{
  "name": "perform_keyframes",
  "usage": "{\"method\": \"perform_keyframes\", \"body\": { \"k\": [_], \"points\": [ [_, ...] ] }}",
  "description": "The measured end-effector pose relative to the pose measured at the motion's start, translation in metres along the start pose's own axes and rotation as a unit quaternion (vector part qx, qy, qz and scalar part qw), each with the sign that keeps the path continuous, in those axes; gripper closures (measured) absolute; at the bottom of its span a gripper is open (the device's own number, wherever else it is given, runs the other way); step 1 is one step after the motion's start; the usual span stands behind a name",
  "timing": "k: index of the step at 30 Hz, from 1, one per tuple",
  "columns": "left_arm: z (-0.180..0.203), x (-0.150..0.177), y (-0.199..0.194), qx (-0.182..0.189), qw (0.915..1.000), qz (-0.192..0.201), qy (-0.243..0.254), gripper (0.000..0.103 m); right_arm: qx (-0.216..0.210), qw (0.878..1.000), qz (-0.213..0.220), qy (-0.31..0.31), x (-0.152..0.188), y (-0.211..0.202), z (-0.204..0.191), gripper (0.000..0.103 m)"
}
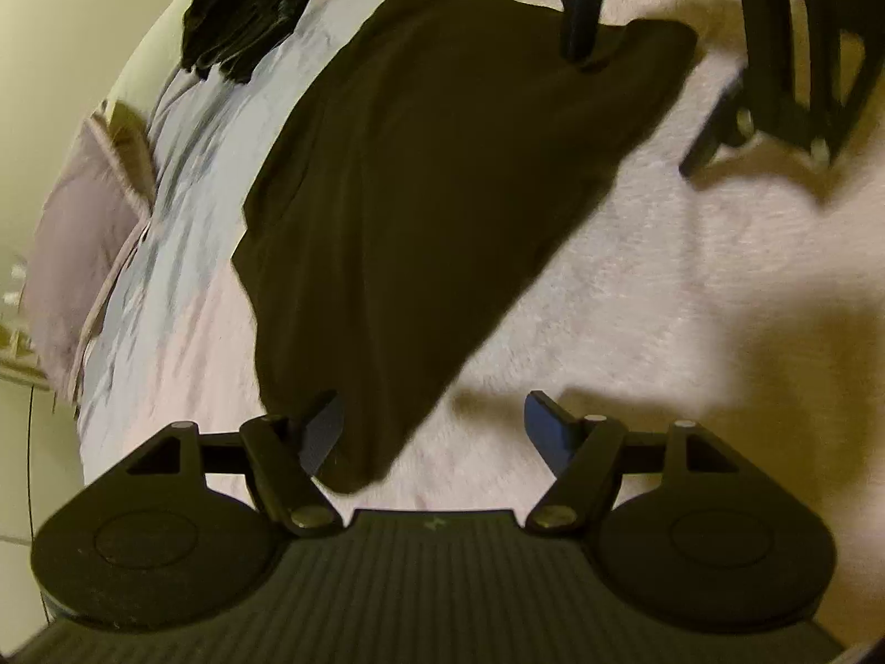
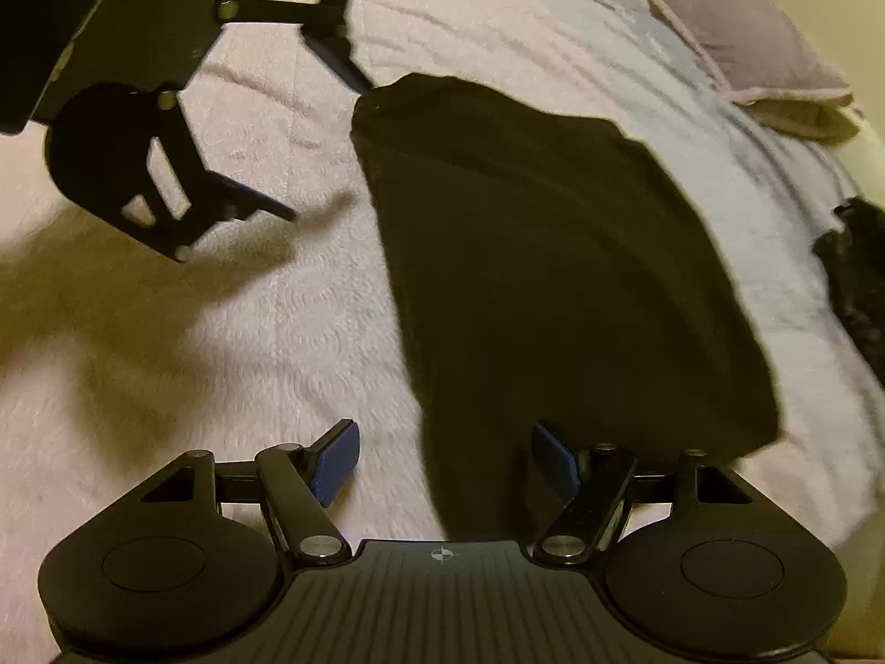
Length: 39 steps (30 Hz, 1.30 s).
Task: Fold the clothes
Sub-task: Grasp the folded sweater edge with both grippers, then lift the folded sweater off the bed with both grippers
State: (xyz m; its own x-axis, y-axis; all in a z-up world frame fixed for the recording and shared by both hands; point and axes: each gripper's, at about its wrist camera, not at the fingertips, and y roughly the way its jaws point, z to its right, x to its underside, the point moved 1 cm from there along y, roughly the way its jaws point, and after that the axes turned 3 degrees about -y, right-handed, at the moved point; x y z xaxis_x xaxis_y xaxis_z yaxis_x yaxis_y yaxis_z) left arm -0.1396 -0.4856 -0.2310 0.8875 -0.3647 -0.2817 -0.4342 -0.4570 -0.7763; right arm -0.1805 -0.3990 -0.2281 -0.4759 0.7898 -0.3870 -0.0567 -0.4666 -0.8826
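**Dark garment lies half-folded on bed, both grippers empty**

A soft black cloth garment (image 1: 442, 210) lies flat on the pink fleece bed cover (image 1: 636, 304). The left gripper (image 1: 431, 431) and right gripper (image 2: 442, 462) straddle opposite corners, jaws wide, holding nothing. Likely light and limp; best pinched at corners.

The setting is appearing to be a home bedroom. A bed is filling most of both wrist views, and a fluffy pink blanket (image 2: 232, 332) is covering its surface. A pale blue-grey sheet (image 2: 735, 166) is lying along the blanket's edge toward 2 o'clock in the right wrist view. A mauve pillow (image 2: 752, 39) is resting at 1 o'clock there. A dark garment (image 1: 420, 210) is lying spread on the bedding. A cream wall (image 1: 66, 16), blurred, is showing at 10 o'clock in the left wrist view.
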Motion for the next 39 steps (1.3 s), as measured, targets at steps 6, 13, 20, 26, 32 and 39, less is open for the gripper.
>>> {"method": "perform_keyframes", "body": {
  "k": [6,13,20,26,32,39],
  "points": [
    [-0.002,0.003,0.036,-0.004,0.9985,0.025,0.049,0.023,0.03,0.999,0.016,-0.027,0.011,0.021,0.016,0.068],
    [-0.008,-0.004,0.053,-0.035,0.9919,0.057,0.108,0.019,-0.031,0.999,0.043,-0.012,0.008,-0.019,0.064,0.094],
    [-0.023,-0.018,0.073,-0.045,0.9895,0.026,0.135,0.084,-0.011,0.998,0.051,-0.03,0.027,-0.05,0.083,0.094],
    [-0.037,-0.029,0.061,-0.033,0.9956,0.011,0.087,0.092,0.045,0.997,0.025,-0.051,0.039,-0.034,0.051,0.072],
    [-0.045,-0.037,0.051,-0.018,0.9978,0.005,0.064,0.092,0.098,0.991,0.069,-0.066,0.026,-0.015,0.018,0.036],
    [-0.04,-0.039,0.05,-0.02,0.9973,0.003,0.07,0.091,0.122,0.988,0.036,-0.085,0.018,0.034,0.039,0.036]
  ]
}}
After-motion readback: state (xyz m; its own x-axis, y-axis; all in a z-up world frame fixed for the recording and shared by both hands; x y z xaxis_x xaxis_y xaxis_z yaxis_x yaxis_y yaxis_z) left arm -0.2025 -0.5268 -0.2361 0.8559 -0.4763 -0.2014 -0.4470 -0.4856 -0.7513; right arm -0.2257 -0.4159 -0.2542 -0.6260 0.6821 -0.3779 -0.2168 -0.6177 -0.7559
